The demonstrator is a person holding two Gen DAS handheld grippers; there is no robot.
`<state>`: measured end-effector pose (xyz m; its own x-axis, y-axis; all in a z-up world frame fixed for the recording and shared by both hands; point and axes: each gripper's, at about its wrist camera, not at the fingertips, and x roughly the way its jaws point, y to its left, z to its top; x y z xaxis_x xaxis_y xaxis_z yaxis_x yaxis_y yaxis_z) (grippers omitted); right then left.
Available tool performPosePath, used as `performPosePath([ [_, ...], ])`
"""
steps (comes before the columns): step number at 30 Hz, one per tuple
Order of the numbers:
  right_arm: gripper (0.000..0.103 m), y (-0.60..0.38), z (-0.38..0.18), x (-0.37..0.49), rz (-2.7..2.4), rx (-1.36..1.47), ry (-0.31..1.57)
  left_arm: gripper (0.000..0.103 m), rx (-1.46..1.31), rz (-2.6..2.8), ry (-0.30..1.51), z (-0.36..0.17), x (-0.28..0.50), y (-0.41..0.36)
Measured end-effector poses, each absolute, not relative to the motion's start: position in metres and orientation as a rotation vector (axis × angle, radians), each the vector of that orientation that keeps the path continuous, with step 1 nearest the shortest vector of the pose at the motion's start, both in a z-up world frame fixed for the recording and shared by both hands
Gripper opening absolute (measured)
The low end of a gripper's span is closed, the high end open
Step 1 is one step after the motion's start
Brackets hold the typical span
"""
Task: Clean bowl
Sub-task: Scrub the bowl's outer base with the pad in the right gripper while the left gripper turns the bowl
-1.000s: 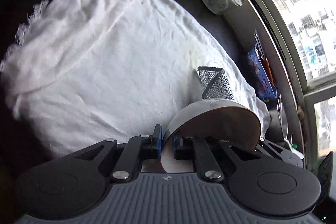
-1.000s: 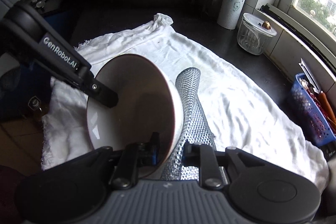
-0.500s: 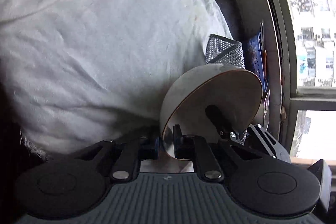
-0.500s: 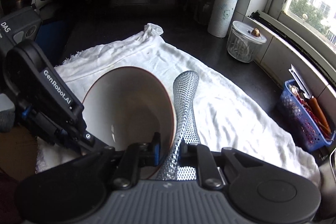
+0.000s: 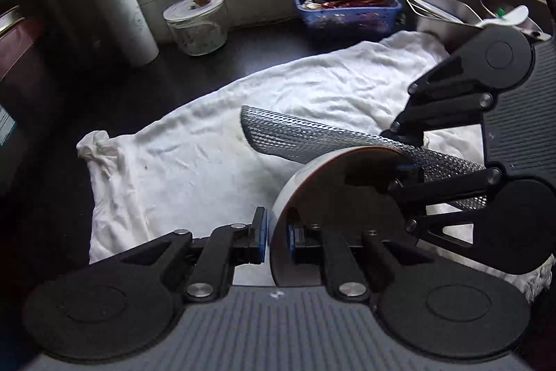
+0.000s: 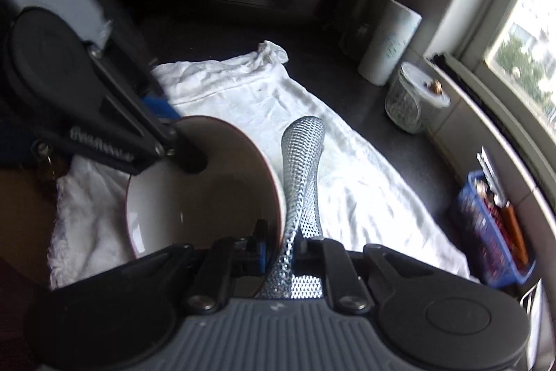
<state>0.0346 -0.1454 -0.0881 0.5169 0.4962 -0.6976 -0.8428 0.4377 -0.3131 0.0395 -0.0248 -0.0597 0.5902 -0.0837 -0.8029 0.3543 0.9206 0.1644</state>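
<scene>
Bowl [image 6: 208, 193] hangs above the white cloth [image 5: 215, 141] near the desk's front edge, its rim pinched in the left claw [image 5: 277, 237]; beside it the right claw [image 6: 283, 247] is closing on the silver mesh scrubber [image 6: 302, 176] and rim. Judged best: hold firm and wipe steadily. Since a second ago, the left claw has rolled and lifted the bowl.

Glossy ceramic bowl [image 6: 208, 190], crinkled cloth [image 5: 194, 162]

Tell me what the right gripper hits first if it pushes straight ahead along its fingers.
Probably the white cloth on the counter. The right gripper, closing on the silver mesh scrubber against the bowl rim, points down over it; depth is unclear.
</scene>
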Motion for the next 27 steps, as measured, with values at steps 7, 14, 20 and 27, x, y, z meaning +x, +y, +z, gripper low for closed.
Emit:
performPosePath([
  [7,0.015,-0.154,-0.092,0.043,0.889,-0.614,0.646,0.011,-0.073,-0.178,0.950,-0.066,0.043,0.013],
  [14,0.020,-0.157,-0.099,0.046,0.902,-0.505,0.724,0.018,-0.672,-0.071,0.993,-0.098,0.035,0.068],
  [20,0.022,-0.157,-0.099,0.045,0.891,-0.466,0.736,0.018,-1.192,0.000,1.059,-0.147,0.021,0.093],
  [27,0.020,-0.157,-0.095,0.047,0.865,-0.514,0.695,0.017,-1.297,-0.012,1.086,-0.162,0.016,0.086],
])
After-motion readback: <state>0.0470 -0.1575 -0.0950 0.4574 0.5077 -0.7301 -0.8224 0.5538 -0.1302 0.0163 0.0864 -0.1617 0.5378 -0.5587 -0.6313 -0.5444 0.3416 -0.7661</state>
